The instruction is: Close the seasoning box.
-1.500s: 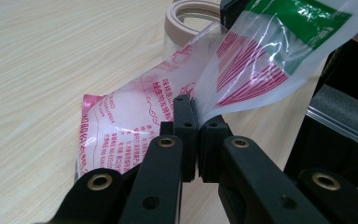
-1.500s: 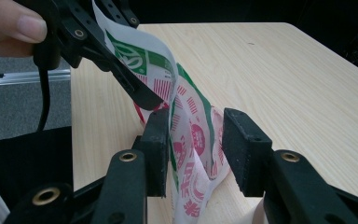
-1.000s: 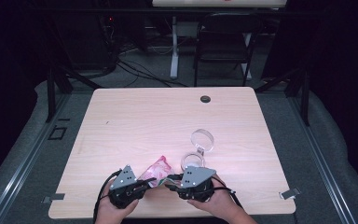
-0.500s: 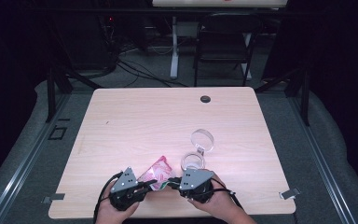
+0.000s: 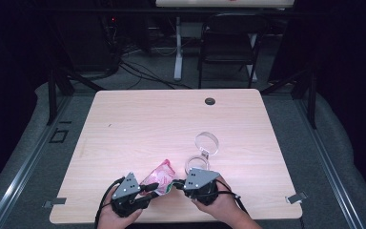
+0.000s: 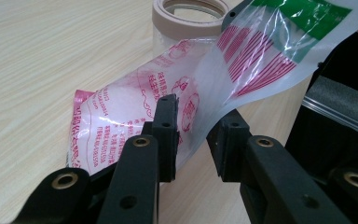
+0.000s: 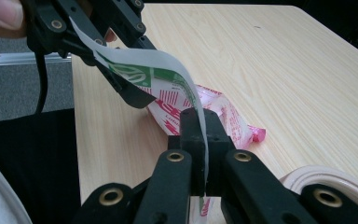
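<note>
A pale wooden desk (image 5: 138,124) is seen under bright light, ringed by grey floor (image 5: 28,157) and a dark room. A small black disc (image 5: 210,101) is set near the desk's far edge. Two clear tape rolls (image 5: 206,143) are placed on the desk's right half, one behind the other, just touching. A black chair (image 5: 228,43) is parked beyond the far edge, beside a white post (image 5: 177,47). Cables (image 5: 138,71) are strewn across the floor at far left.

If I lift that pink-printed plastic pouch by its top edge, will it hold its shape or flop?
Probably flop: the glossy pink-printed plastic pouch already curves between the grippers. Its film looks slick, so it may slip. The filled bottom likely sags.
</note>
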